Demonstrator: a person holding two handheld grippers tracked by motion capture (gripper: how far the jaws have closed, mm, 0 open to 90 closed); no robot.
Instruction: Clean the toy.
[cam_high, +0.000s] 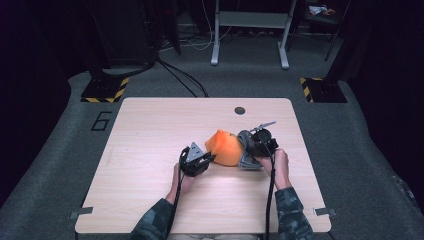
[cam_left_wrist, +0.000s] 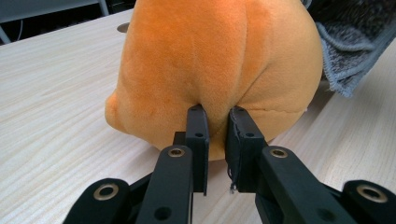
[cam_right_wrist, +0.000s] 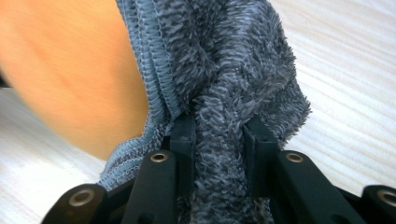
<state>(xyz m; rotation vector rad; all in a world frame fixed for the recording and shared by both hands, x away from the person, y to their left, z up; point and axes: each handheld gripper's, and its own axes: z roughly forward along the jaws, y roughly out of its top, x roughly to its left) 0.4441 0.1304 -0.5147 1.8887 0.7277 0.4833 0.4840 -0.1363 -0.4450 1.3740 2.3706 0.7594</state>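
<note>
An orange plush toy (cam_high: 225, 147) lies at the middle of the wooden table (cam_high: 150, 150). A grey fuzzy cloth (cam_high: 245, 159) is bunched against its right side. My left gripper (cam_high: 211, 158) sits at the toy's near left; in the left gripper view it (cam_left_wrist: 218, 116) is shut on a pinch of the orange plush toy (cam_left_wrist: 210, 60). My right gripper (cam_high: 255, 149) is at the cloth. The right gripper view shows it (cam_right_wrist: 219, 128) shut on a thick fold of the grey cloth (cam_right_wrist: 243, 60), with the toy (cam_right_wrist: 70, 70) blurred just to the left.
A round cable hole (cam_high: 240, 110) lies in the table's far side. Bare wood spreads to the left and toward the front edge. Beyond the table, a white frame (cam_high: 250, 30) and black-yellow striped bases (cam_high: 106, 90) stand on the grey floor.
</note>
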